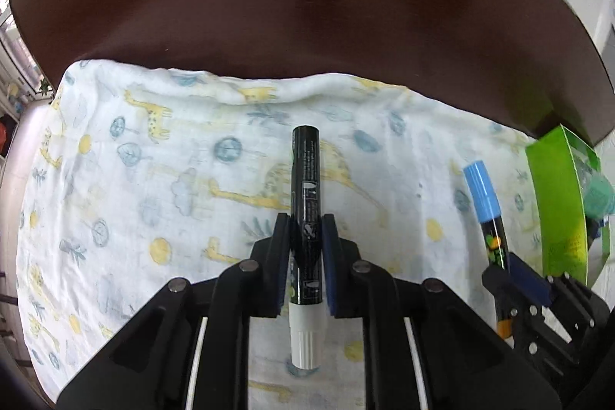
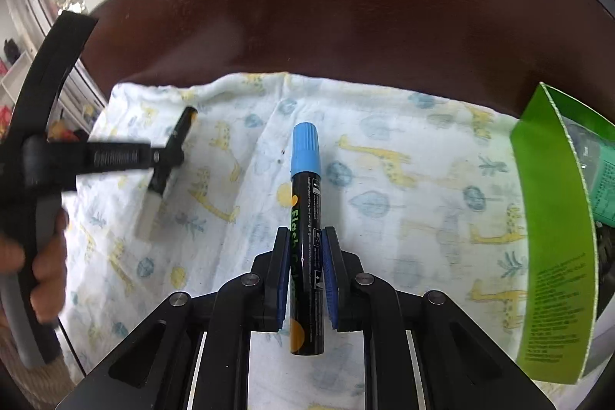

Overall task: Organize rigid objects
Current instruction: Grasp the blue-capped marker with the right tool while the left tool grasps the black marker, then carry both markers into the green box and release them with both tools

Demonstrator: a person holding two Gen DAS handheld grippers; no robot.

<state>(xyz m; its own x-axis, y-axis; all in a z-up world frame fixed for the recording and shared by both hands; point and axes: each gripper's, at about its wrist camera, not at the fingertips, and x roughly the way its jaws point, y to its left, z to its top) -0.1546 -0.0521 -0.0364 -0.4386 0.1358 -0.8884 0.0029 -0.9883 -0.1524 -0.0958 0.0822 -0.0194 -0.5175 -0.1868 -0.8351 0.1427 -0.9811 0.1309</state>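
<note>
Markers sit clamped in both grippers above the giraffe-print cloth [image 1: 161,179]: the left gripper [image 1: 306,237] pinches a white-capped marker [image 1: 305,202] between its pads, the right gripper [image 2: 305,248] a blue-capped marker [image 2: 305,218]. Right of them stands a green box [image 2: 553,237]; beyond the cloth lies the dark wooden table [image 1: 307,6].

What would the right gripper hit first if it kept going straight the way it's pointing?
Probably the giraffe-print cloth on the table: the right gripper, shut on the blue-capped marker, points steeply downward. Depth is unclear.
</note>
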